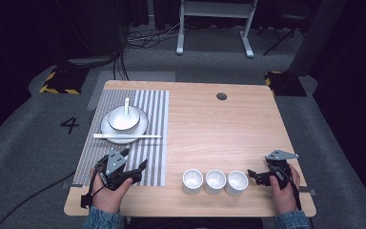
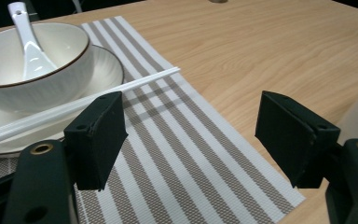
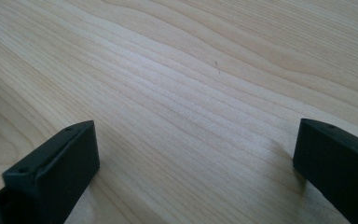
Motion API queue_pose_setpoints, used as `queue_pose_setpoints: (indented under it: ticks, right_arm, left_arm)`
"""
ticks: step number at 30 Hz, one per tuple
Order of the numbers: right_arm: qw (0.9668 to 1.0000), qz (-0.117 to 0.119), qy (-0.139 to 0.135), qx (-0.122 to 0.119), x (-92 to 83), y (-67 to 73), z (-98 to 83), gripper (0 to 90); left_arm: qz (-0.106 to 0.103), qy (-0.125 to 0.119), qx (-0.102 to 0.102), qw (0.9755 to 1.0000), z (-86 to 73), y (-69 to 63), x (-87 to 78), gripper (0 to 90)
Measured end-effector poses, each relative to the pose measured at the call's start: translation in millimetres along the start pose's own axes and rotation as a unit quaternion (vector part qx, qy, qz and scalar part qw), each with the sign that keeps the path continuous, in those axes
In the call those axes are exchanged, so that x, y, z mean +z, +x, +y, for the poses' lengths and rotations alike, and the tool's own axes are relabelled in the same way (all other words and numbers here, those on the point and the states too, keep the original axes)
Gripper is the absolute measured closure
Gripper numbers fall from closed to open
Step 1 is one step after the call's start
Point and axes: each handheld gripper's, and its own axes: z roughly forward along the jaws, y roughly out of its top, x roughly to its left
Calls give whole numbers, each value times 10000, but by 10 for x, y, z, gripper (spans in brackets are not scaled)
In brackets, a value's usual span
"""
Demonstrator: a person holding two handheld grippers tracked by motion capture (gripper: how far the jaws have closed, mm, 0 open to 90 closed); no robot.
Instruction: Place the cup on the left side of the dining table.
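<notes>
Item: our left gripper (image 2: pixel 191 140), jaws wide, empty, over striped placemat (image 2: pixel 182 154); chopsticks (image 2: pixel 74 109), bowl (image 2: pixel 42 60) just ahead. Right gripper (image 3: pixel 196 172), jaws wide, empty; three cups (image 1: pixel 214 182) beside it.

The right gripper (image 3: pixel 193 172) has its two black, blocky jaws set wide apart, one rising from the lower left corner and the other from the lower right edge. Between and beyond them lies the pale wooden table top (image 3: pixel 191 79), its light grain running in long wavy bands (a tiny dark fleck sits in the wood right of centre). Nothing is held between the jaws; each casts a soft shadow on the wood beside it.
</notes>
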Motion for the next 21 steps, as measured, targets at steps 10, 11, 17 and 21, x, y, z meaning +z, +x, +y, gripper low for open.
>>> queue_pose_setpoints:
  ticks: [10,11,17,21]
  right_arm:
    - [10000,0,-1,-2,0,0,0,3]
    - [10000,0,0,0,0,0,0,3]
    - [10000,-1,-1,-2,0,0,0,3]
    - [10000,0,-1,-3,0,0,0,3]
  left_arm:
    - [-266,38,55,9996,117,-137,-52,252]
    - [-280,32,72,9996,123,-145,-55,252]
    - [-315,62,146,9994,147,-197,-36,250]
    - [-395,58,227,9989,179,-243,2,249]
